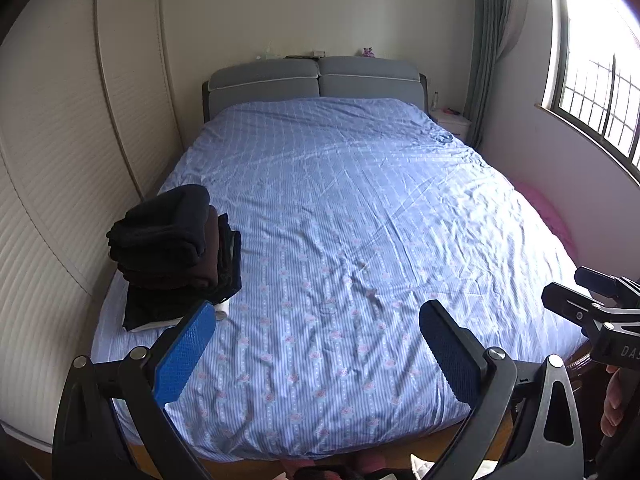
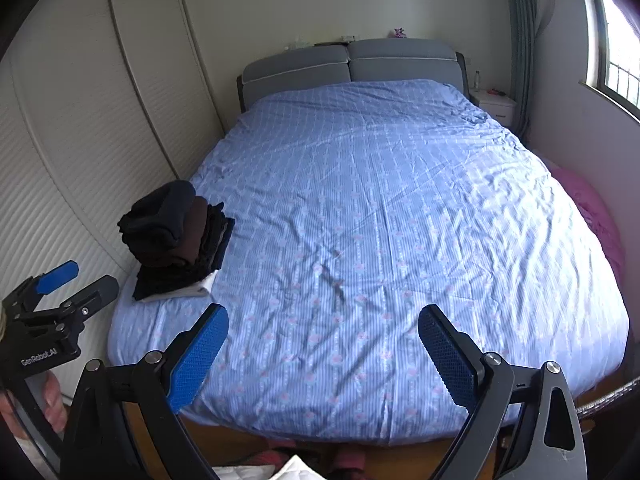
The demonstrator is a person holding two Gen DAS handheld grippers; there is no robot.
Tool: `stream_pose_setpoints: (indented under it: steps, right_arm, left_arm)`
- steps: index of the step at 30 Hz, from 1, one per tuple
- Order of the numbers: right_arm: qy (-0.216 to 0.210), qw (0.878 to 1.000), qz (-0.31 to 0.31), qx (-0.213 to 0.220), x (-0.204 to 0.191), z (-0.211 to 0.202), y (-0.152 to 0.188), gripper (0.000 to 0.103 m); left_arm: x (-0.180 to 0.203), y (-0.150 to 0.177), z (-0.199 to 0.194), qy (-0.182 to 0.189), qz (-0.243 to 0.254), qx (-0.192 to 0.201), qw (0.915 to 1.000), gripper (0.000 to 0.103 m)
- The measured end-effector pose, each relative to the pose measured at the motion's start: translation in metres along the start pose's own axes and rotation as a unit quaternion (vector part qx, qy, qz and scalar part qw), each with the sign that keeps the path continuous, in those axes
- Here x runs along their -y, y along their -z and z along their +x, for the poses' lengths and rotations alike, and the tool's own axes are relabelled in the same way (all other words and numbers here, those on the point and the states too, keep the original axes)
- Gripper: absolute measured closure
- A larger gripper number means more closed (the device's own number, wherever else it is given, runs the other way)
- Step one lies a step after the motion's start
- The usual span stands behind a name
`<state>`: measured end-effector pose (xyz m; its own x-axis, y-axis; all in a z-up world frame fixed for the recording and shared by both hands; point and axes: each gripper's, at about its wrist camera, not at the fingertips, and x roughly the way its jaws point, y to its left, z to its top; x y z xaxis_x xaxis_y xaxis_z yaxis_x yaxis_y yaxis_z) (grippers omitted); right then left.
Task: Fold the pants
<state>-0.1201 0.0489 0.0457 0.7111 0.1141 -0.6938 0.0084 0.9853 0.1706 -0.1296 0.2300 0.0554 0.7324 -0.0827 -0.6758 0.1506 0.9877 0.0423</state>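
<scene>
A stack of folded dark pants (image 1: 176, 252) (image 2: 178, 236), black and brown, rests on a white piece near the left edge of the bed (image 1: 340, 220) (image 2: 380, 220), which has a blue striped floral sheet. My left gripper (image 1: 318, 320) hovers open above the foot of the bed with nothing between its blue pads; the stack lies just beyond its left finger. My right gripper (image 2: 323, 324) is also open and empty over the foot of the bed. In the right wrist view the left gripper (image 2: 78, 280) shows at far left, held by a hand. No unfolded pants lie on the sheet.
A ribbed white wardrobe (image 1: 60, 180) lines the left side close to the bed. A grey headboard (image 1: 316, 80) stands at the far end with a white nightstand (image 1: 452, 120) beside it. A window (image 1: 592, 80) and pink fabric (image 2: 592, 208) are on the right. Wooden floor shows below the bed's foot.
</scene>
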Motion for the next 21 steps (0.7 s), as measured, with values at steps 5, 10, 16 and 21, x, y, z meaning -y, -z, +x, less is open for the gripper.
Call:
stream_pose_setpoints:
  steps: [5, 10, 16, 21]
  right_arm:
    - [-0.002, 1.0, -0.003, 0.007, 0.004, -0.01, 0.001, 0.007]
    - [-0.002, 1.0, -0.002, 0.01, 0.003, -0.012, 0.002, 0.007]
    - [-0.004, 1.0, -0.004, 0.005, 0.006, -0.013, 0.0, 0.007]
    - [-0.002, 1.0, -0.006, 0.005, 0.007, -0.013, -0.001, 0.007]
  left_arm:
    - [0.004, 0.002, -0.001, 0.004, -0.005, -0.006, 1.0, 0.0]
    - [0.006, 0.001, -0.002, 0.003, -0.003, -0.003, 1.0, 0.0]
    - [0.007, 0.0, -0.002, 0.003, -0.002, -0.003, 1.0, 0.0]
    - [0.01, -0.003, 0.0, 0.007, 0.002, -0.003, 1.0, 0.0]
